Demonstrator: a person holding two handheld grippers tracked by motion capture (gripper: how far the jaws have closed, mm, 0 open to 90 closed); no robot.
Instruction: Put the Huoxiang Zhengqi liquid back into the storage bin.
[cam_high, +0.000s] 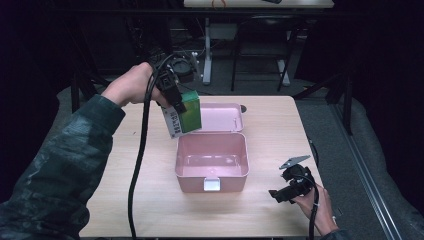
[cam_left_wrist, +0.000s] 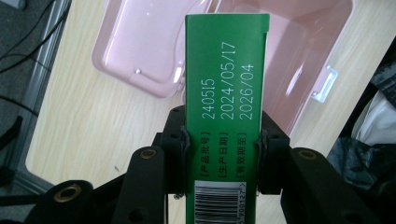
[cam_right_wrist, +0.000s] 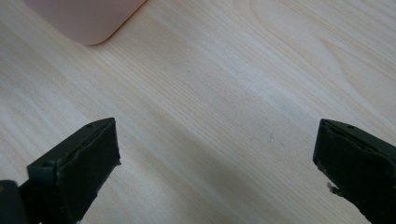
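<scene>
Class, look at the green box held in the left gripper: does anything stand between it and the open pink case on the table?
Nothing visible does. The green box, clamped in the left gripper, hangs above the pink case, whose lid lies folded back and whose inside looks empty.

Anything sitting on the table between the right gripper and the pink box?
No. In the high view the stretch of table between the right gripper and the pink box is bare wood.

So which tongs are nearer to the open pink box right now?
Left. The left tongs hold a green carton in the air at the pink box's back-left corner. The right tongs sit open, off to its right near the table edge.
</scene>
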